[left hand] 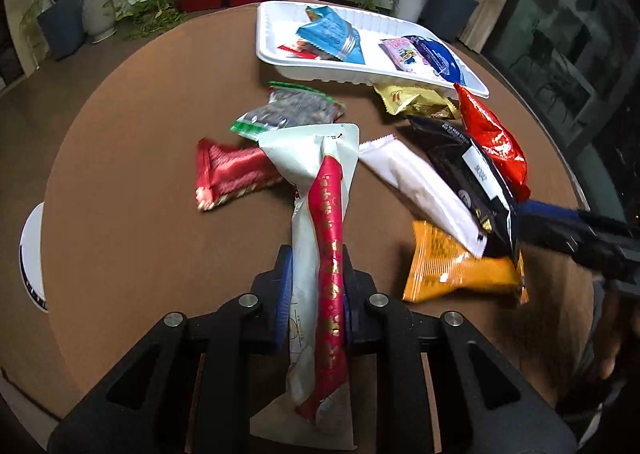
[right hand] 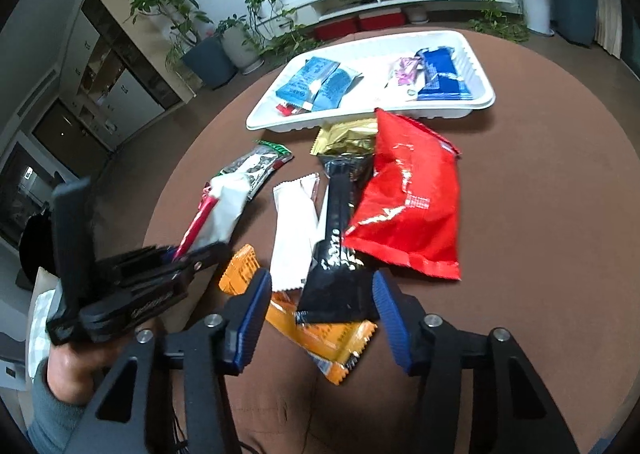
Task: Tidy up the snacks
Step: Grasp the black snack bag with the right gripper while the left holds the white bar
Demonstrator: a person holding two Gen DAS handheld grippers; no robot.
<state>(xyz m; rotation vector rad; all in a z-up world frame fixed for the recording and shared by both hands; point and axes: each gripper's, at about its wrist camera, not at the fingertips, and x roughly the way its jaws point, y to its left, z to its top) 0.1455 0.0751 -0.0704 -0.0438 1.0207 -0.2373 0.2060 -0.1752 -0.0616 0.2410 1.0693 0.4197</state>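
L claw (left hand: 316, 278) gripping white-red packet (left hand: 320, 213), R claw (right hand: 320, 306) open

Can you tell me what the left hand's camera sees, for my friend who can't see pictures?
The left gripper is shut on a long white-and-red snack packet above a round brown table. More snack packets lie scattered ahead, and a white tray farther back holds a few blue ones. Potted plants stand beyond.

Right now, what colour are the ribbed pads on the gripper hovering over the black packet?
Blue, clearest in the right wrist view: the right gripper's ribbed pads.
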